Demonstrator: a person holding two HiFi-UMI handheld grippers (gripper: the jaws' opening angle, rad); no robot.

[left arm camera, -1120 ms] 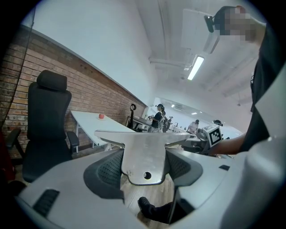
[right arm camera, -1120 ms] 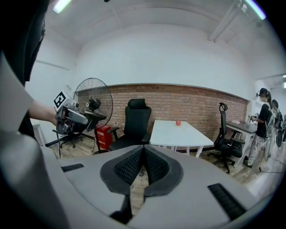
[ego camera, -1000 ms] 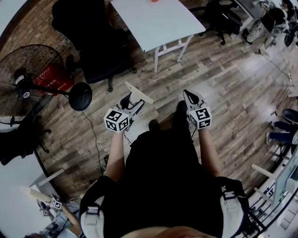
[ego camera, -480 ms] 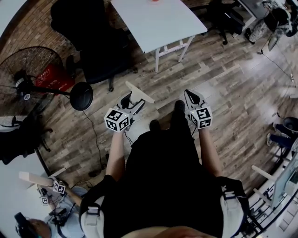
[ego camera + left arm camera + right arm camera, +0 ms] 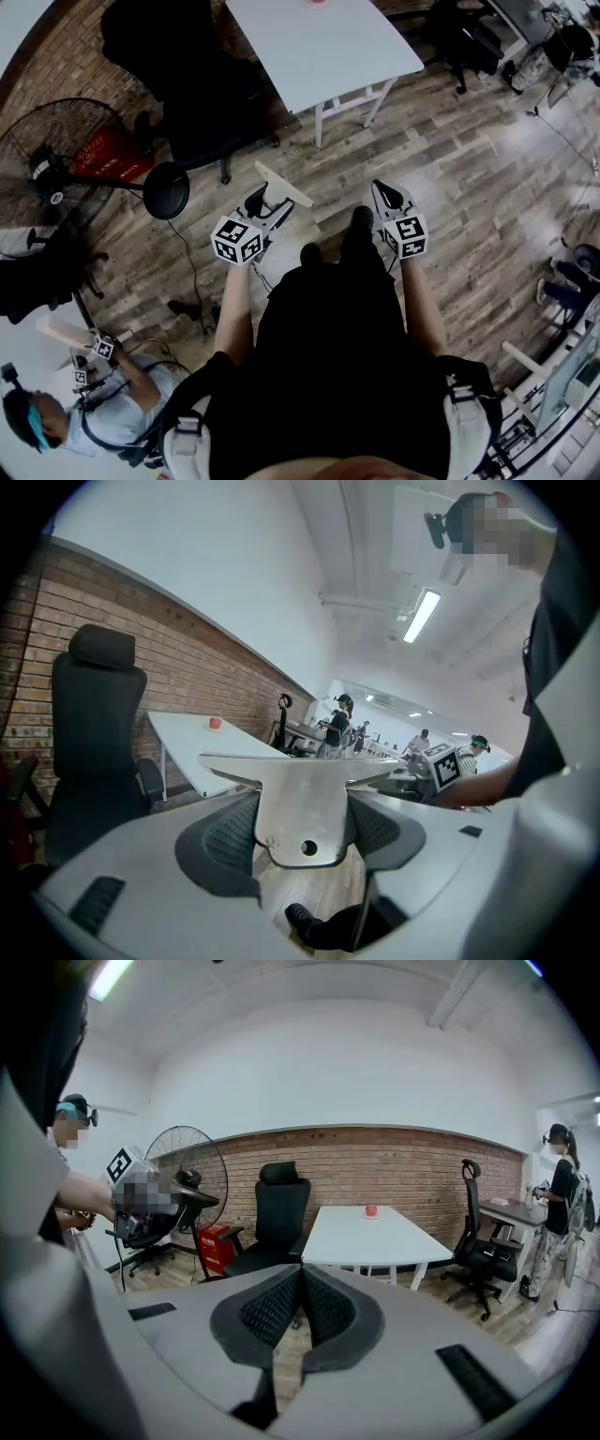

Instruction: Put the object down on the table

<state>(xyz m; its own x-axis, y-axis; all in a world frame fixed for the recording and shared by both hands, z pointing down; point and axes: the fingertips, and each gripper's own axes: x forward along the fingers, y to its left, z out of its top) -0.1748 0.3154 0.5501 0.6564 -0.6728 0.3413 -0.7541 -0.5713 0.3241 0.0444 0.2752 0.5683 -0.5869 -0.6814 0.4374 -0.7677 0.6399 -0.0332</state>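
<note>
Head view: the flat pale T-shaped plate (image 5: 281,185) is held in the left gripper (image 5: 265,204) over the wooden plank floor (image 5: 450,169). The white rectangular table (image 5: 319,47) lies well apart at 12 o'clock.

Left gripper view: the plate's stem is clamped between wide-set pads (image 5: 225,832). The plate is best kept level and released only once rested on the tabletop.

Right gripper view: the right gripper (image 5: 300,1283) is pressed together, with nothing held.

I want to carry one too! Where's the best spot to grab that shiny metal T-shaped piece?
Probably by the narrow stem of the metal piece, coming from the stem's end, as the left hand-held gripper does now. The stem fits between its pads, while the wide crossbar spreads past both and would not fit.
</note>
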